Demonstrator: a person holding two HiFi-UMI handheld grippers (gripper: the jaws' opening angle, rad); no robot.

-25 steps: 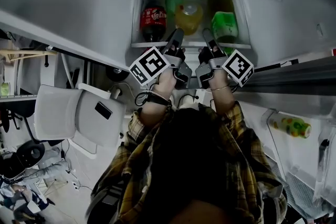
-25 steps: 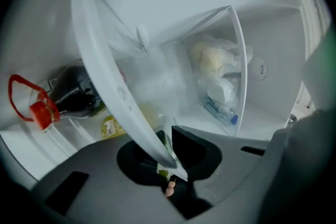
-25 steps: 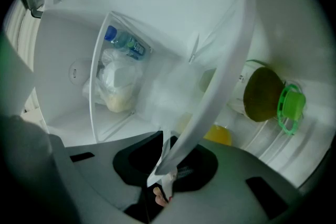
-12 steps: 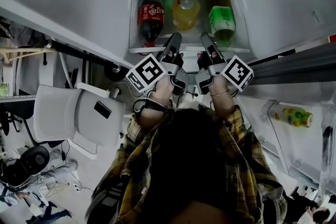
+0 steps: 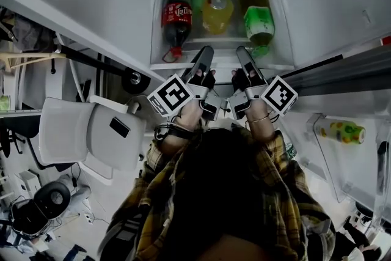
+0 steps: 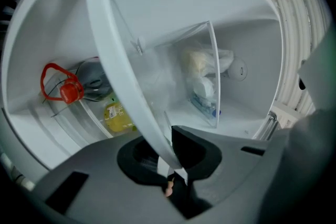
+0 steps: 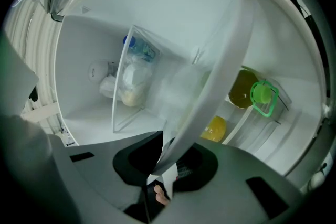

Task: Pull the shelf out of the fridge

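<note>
1. At the fridge mouth, the left gripper (image 5: 204, 57) and right gripper (image 5: 243, 55) sit side by side on the front edge of the clear glass shelf with white plastic front trim (image 5: 223, 62). My read: the pull-out is under way and far from done, as most of the shelf is inside the compartment.
2. Draw both hands back evenly and level. An uneven pull would likely rack the shelf in its side rails.
3. Go slow, because it's loaded. A dark cola bottle with a red label (image 5: 176, 21), a yellow drink bottle (image 5: 217, 14) and a green-labelled bottle (image 5: 258, 21) lie on the glass with their caps toward the front. A jerk or a dipped front edge could roll them forward.
4. Expect the weight to land on the two pinches once the rear clears its supports, so be ready to take it.
5. Left claw: the jaws stand at a narrow gap, clamped on the white trim, which runs straight between the pads.
6. Right claw: same narrow gap, pinching the same trim just beside the left one.
7. Deeper in, a clear plastic box holding bagged items (image 6: 202, 76) sits well apart from both claws. I can't tell which level it's on.
</note>
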